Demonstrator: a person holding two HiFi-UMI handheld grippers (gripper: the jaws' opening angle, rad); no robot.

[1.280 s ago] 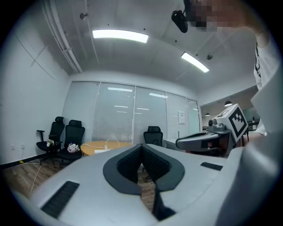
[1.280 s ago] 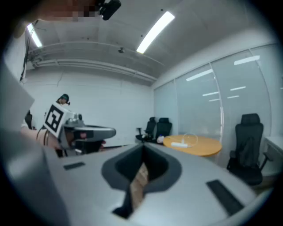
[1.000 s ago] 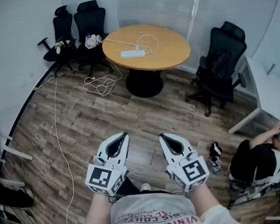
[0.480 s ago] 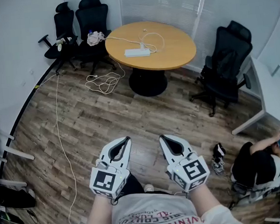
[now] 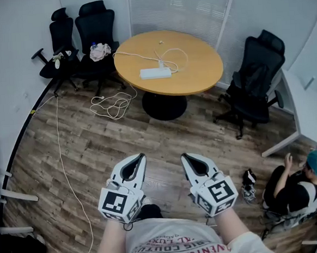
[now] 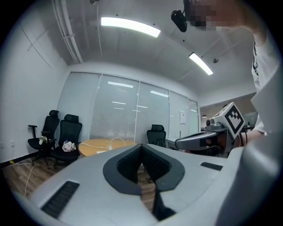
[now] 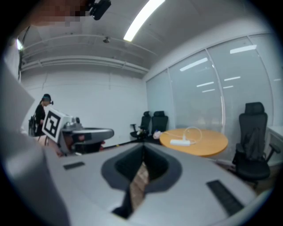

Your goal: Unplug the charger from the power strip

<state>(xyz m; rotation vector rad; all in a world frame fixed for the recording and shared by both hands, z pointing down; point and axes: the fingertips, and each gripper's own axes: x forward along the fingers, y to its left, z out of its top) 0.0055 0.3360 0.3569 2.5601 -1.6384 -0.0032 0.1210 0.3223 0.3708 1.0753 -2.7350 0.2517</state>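
Observation:
A white power strip (image 5: 155, 72) lies on the round wooden table (image 5: 198, 76) across the room, with a white charger cable (image 5: 176, 55) looping off it. The plug itself is too small to make out. My left gripper (image 5: 142, 156) and right gripper (image 5: 184, 156) are held side by side low in the head view, far short of the table, both shut and empty. The left gripper view has its shut jaws (image 6: 141, 146) in front, with the table (image 6: 101, 143) small behind. In the right gripper view the power strip (image 7: 179, 142) lies beyond the shut jaws (image 7: 143, 145).
Two black office chairs (image 5: 93, 30) stand at the back left and another chair (image 5: 256, 83) stands right of the table. A coiled white cable (image 5: 110, 105) lies on the wood floor. A person (image 5: 297, 186) sits on the floor at the right, beside a white desk (image 5: 305, 111).
The whole view has moved forward over the floor with both grippers. The table sits a little lower in the head view. Both grippers stay shut.

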